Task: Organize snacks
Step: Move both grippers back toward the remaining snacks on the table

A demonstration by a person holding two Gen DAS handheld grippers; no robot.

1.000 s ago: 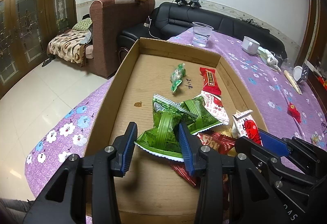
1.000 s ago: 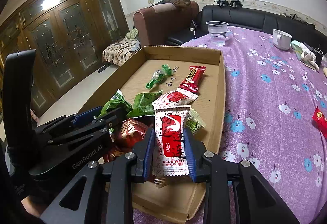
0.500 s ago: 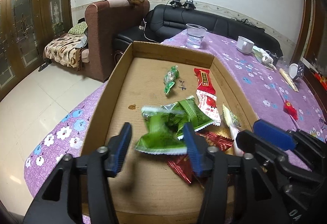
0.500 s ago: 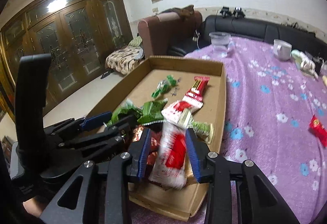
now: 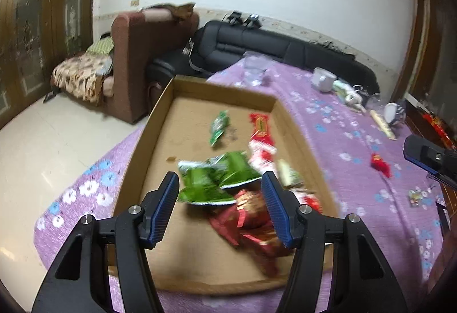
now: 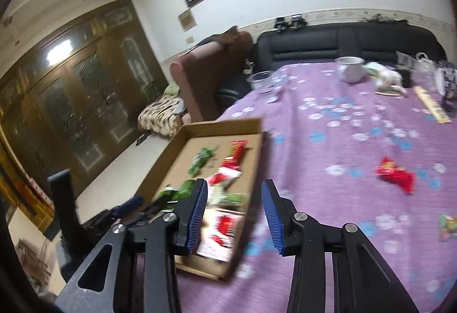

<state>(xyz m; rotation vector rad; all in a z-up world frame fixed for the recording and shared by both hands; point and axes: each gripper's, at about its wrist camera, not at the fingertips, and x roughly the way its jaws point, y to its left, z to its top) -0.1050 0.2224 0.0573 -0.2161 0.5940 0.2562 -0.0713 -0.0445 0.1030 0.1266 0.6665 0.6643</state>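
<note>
Both my claws stood apart and held nothing. My left claw (image 5: 220, 196) had just been opening, and its jaws hung well apart above the green packets (image 5: 212, 184), not pressing them; the packets lay in the cardboard tray (image 5: 134, 158) beside the dark red wrappers (image 5: 251, 216). My right claw (image 6: 234, 208) had also just been opening, its jaws moderately apart with nothing between them; the red-and-white packet (image 6: 221, 230) lay in the tray's near corner, just beside my left pad.

As I judged it, the drop was done and the fetch was next. To do it well I needed to swing my right claw toward the loose red snack (image 6: 395, 174) out on the cloth, keep the jaws wide until they straddled it, come down low, and close across its narrow middle so the slick wrapper would not slip out.

The desk (image 6: 328, 141) wore a purple cloth with white and blue flowers. Toward its far edge stood a clear plastic cup (image 6: 261, 81) and a white mug (image 6: 350, 68); a small green packet (image 6: 448, 223) lay near the right edge. Beyond were a black sofa (image 6: 342, 44), a brown armchair (image 5: 145, 56), wooden cabinets and a framed painting.
</note>
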